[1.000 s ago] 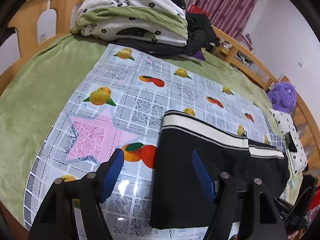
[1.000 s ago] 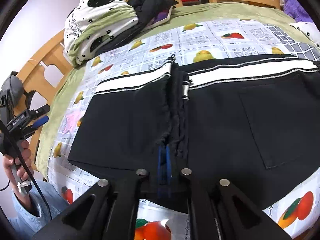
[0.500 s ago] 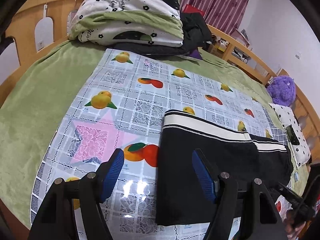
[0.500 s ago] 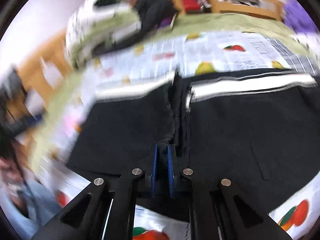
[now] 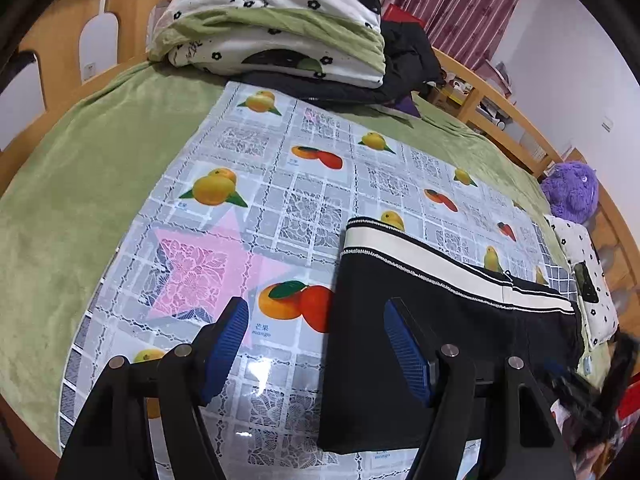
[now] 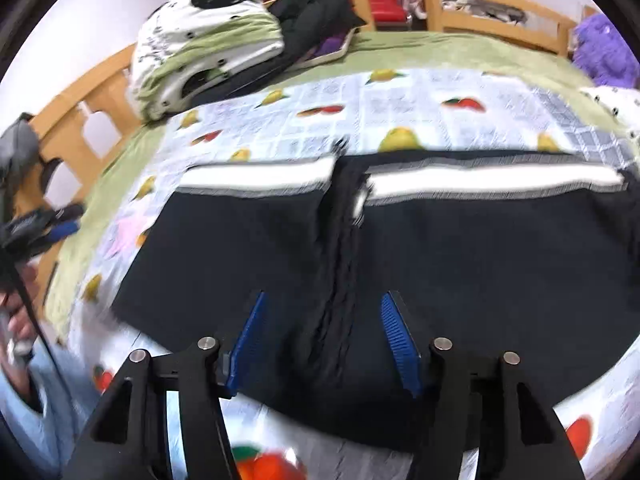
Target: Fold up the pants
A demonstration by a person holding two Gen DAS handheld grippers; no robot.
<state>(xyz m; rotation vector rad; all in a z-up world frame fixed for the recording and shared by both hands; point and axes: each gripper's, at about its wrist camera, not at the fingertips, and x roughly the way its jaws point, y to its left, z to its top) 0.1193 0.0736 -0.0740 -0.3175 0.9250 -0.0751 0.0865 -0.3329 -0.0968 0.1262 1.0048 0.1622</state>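
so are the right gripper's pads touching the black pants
Apart. The right wrist view shows the right gripper with jaws opening, both blue pads clear of the bunched ridge of the black pants lying between them on the fruit-print tablecloth.

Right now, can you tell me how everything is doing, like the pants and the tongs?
Pants: lying flat on the fruit-print cloth, partly folded, held by nothing.
Left tongs: open, empty, over the pants' left edge.
Right tongs: opening, pads clear of the fabric ridge between them.
Quilt: folded, stacked at the headboard.
Fruit-print cloth: spread flat.
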